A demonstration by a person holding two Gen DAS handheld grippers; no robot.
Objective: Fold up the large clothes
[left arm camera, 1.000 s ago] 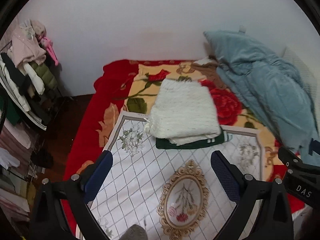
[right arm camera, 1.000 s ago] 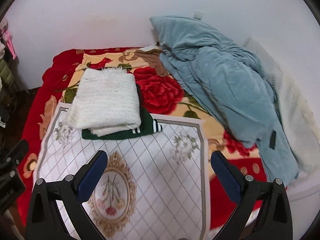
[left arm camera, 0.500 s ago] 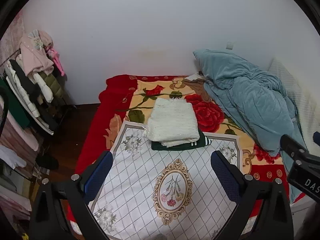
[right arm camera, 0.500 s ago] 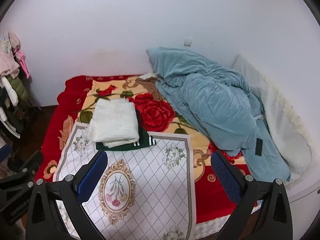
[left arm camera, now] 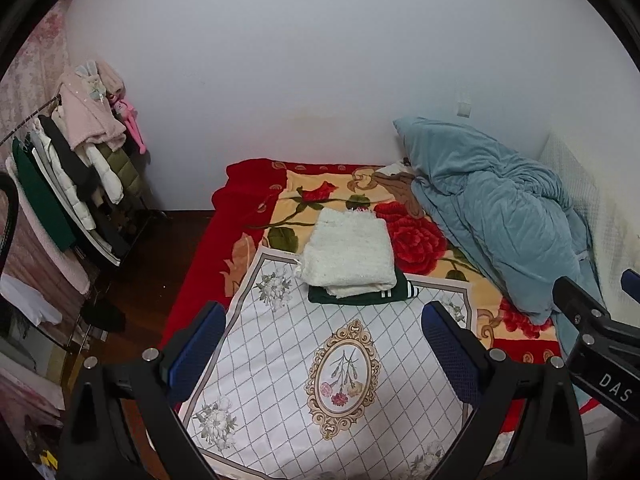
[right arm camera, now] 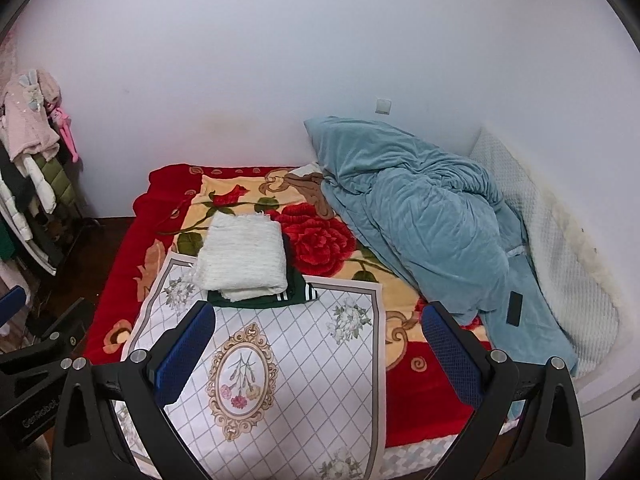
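Note:
A folded white fuzzy garment (left arm camera: 347, 255) lies on top of a folded dark green garment with white stripes (left arm camera: 360, 295) at the far edge of a white floral mat (left arm camera: 320, 368) on the bed. The stack also shows in the right wrist view: white garment (right arm camera: 243, 258), green garment (right arm camera: 296, 294). My left gripper (left arm camera: 324, 344) is open and empty, held well back above the mat. My right gripper (right arm camera: 316, 344) is open and empty, also above the mat and far from the stack.
A red rose blanket (left arm camera: 416, 236) covers the bed. A crumpled blue duvet (right arm camera: 420, 216) lies along the right wall side, with a dark phone-like object (right arm camera: 515, 308) on it. A loaded clothes rack (left arm camera: 68, 184) stands left of the bed on dark floor.
Both grippers have pulled back and up from the folded stack, which now looks smaller and farther away. The stack has not moved. Both grippers stay open.

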